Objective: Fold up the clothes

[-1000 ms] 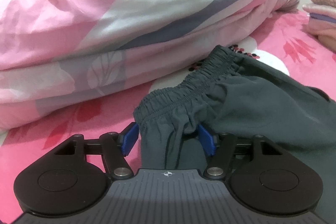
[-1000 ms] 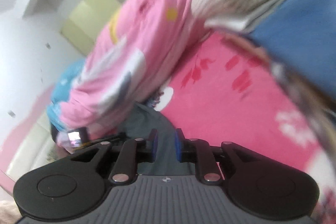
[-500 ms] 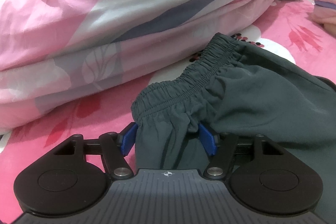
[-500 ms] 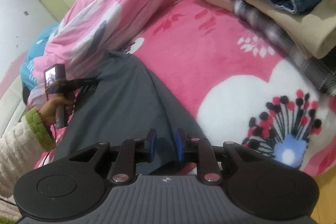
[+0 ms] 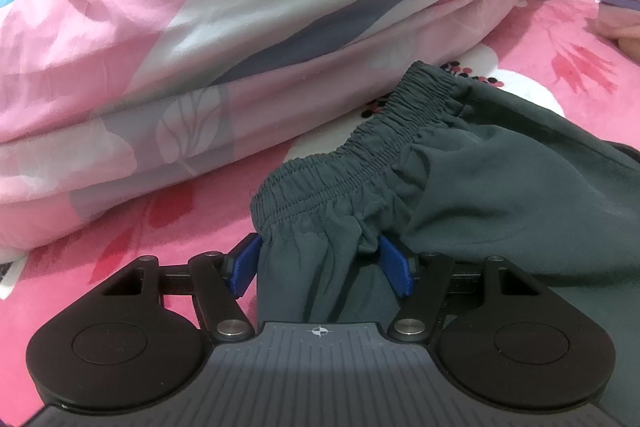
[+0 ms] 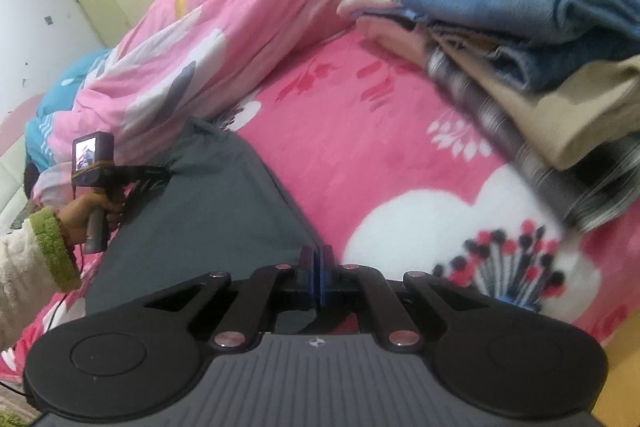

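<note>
The dark green pants (image 5: 500, 187) lie mostly flat on the pink bed (image 6: 360, 147), and I judge the fold has not started yet. A pile of folded clothes (image 6: 520, 39) already sits at the side, so some of the job looks done.

My left gripper (image 5: 322, 263) has the stretchy waist end bunched between its blue pads, and both pads touch the cloth, so it is holding on.

My right gripper (image 6: 318, 275) has just snapped together. Its pads are squeezed tight at the near edge of the pants, at the other end. I think they pinch the cloth, but I cannot see it clearly.
</note>
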The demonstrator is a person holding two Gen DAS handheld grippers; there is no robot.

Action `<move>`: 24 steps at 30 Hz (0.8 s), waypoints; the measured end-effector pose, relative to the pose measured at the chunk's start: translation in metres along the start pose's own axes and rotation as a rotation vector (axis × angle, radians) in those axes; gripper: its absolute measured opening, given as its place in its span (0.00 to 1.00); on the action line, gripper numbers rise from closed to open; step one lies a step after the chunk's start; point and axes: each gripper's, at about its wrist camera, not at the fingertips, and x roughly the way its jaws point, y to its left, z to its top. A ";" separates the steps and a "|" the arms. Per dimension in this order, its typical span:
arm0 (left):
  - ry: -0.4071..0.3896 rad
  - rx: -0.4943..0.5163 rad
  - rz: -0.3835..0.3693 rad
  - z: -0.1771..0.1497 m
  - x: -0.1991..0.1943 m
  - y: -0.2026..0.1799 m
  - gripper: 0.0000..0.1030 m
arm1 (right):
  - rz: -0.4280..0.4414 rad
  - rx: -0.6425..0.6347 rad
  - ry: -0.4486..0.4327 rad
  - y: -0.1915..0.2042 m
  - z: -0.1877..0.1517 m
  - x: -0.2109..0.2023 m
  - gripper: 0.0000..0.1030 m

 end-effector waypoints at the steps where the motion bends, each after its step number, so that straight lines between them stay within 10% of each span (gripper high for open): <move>1: -0.001 0.002 0.001 0.000 0.000 0.000 0.63 | 0.001 -0.001 0.003 -0.001 0.000 0.001 0.02; 11: -0.017 0.021 0.002 -0.002 -0.001 -0.001 0.63 | -0.051 0.036 0.036 -0.021 -0.015 0.026 0.02; 15: -0.016 0.007 -0.008 0.002 -0.012 0.012 0.65 | -0.056 0.087 0.013 -0.022 -0.014 0.015 0.16; 24: -0.150 0.077 0.168 0.018 -0.138 0.098 0.66 | 0.048 0.082 -0.080 -0.005 -0.013 -0.019 0.20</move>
